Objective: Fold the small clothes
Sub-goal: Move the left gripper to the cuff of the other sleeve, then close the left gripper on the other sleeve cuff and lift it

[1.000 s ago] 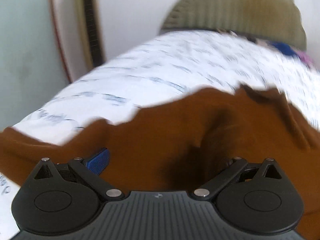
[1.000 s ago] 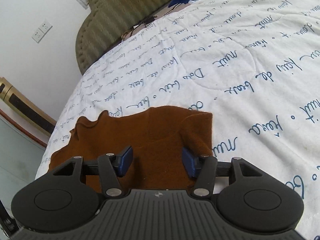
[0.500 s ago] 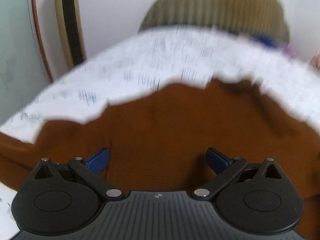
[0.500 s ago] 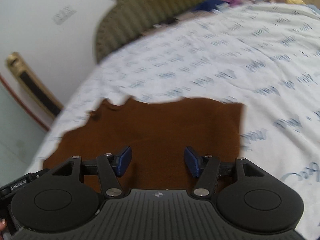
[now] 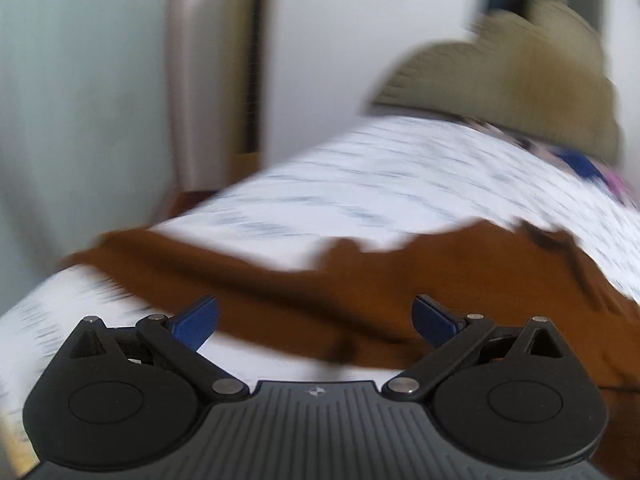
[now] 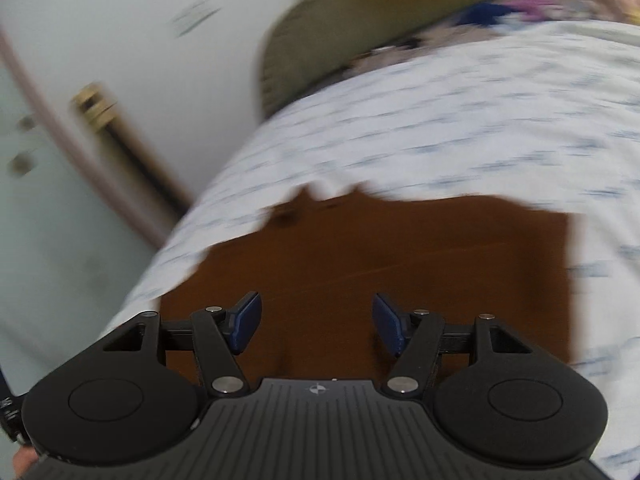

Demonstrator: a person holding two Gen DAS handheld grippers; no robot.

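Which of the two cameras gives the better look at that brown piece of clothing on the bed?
The right wrist view. There the brown garment fills the middle of the picture, spread flat with a straight right edge, though blurred. The left wrist view shows the same garment from low down, as a blurred, stretched band with a ragged far edge.

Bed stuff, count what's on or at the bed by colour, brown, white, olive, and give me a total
Brown: 1, the brown garment spread flat.
White: 1, the white printed quilt under it.
Olive: 1, the olive headboard at the far end.
Total: 3. Blurred blue and pink fabric by the headboard is left out.
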